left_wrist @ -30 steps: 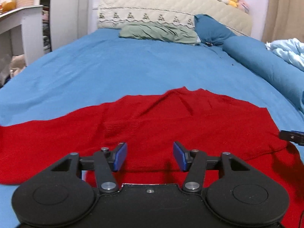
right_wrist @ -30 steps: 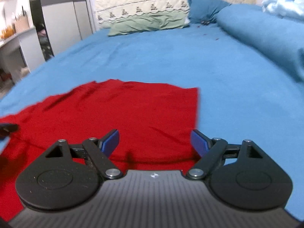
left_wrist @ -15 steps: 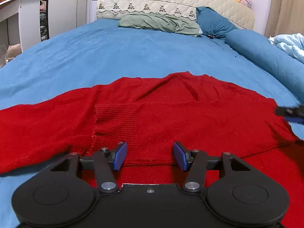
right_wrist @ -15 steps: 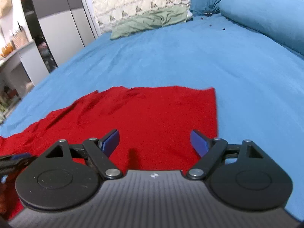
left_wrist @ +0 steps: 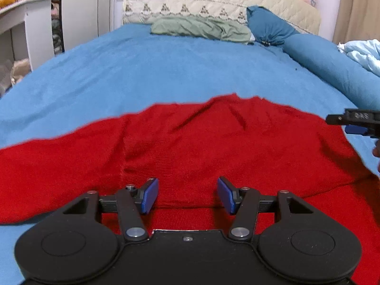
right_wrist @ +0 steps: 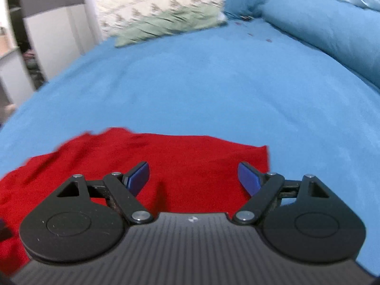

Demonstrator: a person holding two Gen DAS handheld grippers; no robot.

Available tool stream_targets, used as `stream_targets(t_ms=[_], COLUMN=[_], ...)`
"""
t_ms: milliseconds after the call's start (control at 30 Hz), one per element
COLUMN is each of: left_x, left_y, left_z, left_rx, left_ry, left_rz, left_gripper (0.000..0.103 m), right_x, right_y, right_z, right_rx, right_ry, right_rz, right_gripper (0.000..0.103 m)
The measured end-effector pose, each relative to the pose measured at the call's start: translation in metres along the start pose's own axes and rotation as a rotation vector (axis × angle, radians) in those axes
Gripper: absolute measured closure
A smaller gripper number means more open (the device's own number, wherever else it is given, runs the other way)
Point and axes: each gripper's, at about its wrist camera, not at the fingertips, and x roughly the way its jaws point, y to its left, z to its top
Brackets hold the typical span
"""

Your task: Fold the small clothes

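Observation:
A red knit sweater (left_wrist: 213, 142) lies spread on the blue bed sheet (left_wrist: 166, 71), one sleeve reaching to the left and a folded layer across its middle. My left gripper (left_wrist: 187, 194) is open and empty, just above the sweater's near fold edge. My right gripper (right_wrist: 193, 175) is open and empty above the sweater's right part (right_wrist: 185, 156), close to its right edge. The right gripper's tip also shows at the right edge of the left wrist view (left_wrist: 356, 121).
A green pillow (left_wrist: 201, 27), a dark blue pillow (left_wrist: 268, 26) and a long blue bolster (left_wrist: 332, 64) lie at the head and right side of the bed. A pale blue quilt (left_wrist: 363, 52) is at far right. White furniture (left_wrist: 26, 30) stands left of the bed.
Both grippers have lifted and pulled back a little from the sweater. The right wrist view has swung and is blurred by motion. Both stay open and empty.

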Motion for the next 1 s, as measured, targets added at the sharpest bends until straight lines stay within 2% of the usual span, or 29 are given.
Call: stream_targets(t_ms=[133,167,200,267,400,600,833,967,1000], left_x=[-0.044,-0.056,-0.069,-0.095,-0.14,-0.181,-0.174,-0.153,-0.145], left_y=[0.001,0.004,0.008,0.017,0.048,0.12,0.241,0.28,0.288], left_z=[0.015,0.018,0.021,0.024,0.025,0.021,-0.019,-0.037,-0.04], left_rx=[0.015,0.011,0.006,-0.007,-0.055,-0.19,-0.459,-0.54,-0.558], left_ry=[-0.057,-0.075,-0.094,-0.129,-0.161,-0.199,-0.21,-0.191,-0.189], left_rz=[0.049,0.06,0.071,0.102,0.134,0.191,0.233,0.233,0.223], left_gripper=[0.034,0.026,0.013,0.0,0.0,0.0,0.0,0.003,0.007], right_x=[-0.058,-0.065,-0.078,-0.099,-0.127,-0.146,-0.134,-0.121,-0.117], right_y=[0.034,0.043,0.053,0.075,0.12,0.176,0.227,0.243,0.246], right_z=[-0.003,0.002,0.001,-0.003,-0.013,-0.023,-0.041,-0.054,-0.057], right_rx=[-0.065,-0.074,-0.086,-0.118,-0.187,-0.135,-0.132,-0.148,-0.155], right_ry=[-0.015,-0.017,-0.019,-0.013,-0.013,0.023,0.068,0.093,0.098], right_rz=[0.041,0.059,0.081,0.108,0.167,0.282,0.325,0.328,0.325], right_gripper=[0.003,0.0,0.0,0.0,0.0,0.0,0.0,0.0,0.0])
